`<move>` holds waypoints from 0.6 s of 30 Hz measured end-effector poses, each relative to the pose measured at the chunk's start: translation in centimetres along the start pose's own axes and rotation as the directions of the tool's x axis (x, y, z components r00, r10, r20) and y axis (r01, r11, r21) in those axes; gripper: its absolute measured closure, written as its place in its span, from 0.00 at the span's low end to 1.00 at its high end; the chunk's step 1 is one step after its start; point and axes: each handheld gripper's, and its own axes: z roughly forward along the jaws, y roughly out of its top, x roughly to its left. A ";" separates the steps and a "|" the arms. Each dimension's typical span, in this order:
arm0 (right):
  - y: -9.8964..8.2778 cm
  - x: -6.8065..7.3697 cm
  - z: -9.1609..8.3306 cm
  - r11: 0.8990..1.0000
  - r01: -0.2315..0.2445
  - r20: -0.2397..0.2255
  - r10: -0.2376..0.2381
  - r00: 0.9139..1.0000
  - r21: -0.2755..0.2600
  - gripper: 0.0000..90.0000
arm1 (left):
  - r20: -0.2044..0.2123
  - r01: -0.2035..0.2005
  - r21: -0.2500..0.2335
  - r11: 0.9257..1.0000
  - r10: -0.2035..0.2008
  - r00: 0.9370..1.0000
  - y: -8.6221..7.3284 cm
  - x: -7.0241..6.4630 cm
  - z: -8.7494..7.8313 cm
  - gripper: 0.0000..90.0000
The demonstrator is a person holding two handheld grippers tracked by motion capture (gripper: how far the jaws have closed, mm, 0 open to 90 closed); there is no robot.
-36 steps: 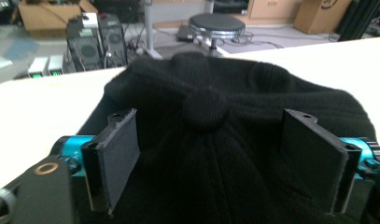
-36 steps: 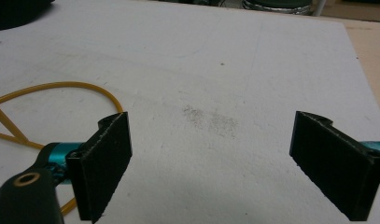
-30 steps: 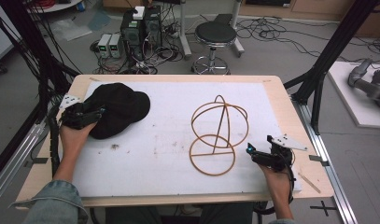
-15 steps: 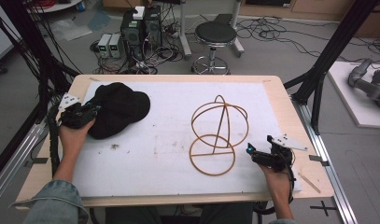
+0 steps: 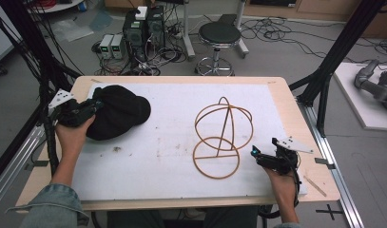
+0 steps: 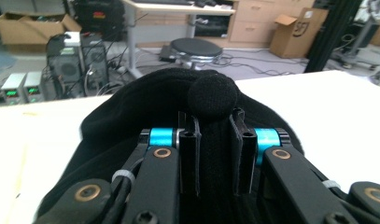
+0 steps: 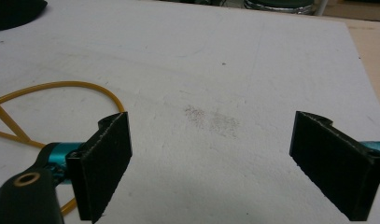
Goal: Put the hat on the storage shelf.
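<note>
White sheeting (image 5: 158, 156) covers my table. Nearest, my right gripper (image 5: 256, 155) rests beside the wire hat frame (image 5: 222, 137), jaws spread, empty. Farther left, my left gripper (image 6: 214, 154) clamps the black beanie (image 5: 116, 111). Likely next: lift beanie toward frame.

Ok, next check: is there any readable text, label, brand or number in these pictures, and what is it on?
None can be read for certain.
Cardboard box, left gripper view: a dark printed mark on its side, too blurred to read.
Small grey units on the floor: green lit displays, too small to read.
Black hat, wire hat stand, left tool and right tool: no lettering seen.
</note>
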 end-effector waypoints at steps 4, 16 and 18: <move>0.0 0.0 0.0 1.000 0.000 0.001 0.000 1.000 -0.002 0.14 | 0.020 -0.030 -0.018 0.999 0.030 0.999 1.3 -1.2 -0.1 0.86; 0.0 -0.1 -0.1 1.000 -0.006 -0.003 0.006 1.000 -0.003 0.14 | 0.092 -0.013 -0.125 0.992 0.025 0.995 4.8 -3.6 -1.0 0.86; 0.0 -0.1 -0.1 1.000 -0.005 -0.002 0.005 1.000 -0.004 0.14 | 0.106 -0.012 -0.141 0.990 0.027 0.994 5.5 -4.0 -1.1 0.86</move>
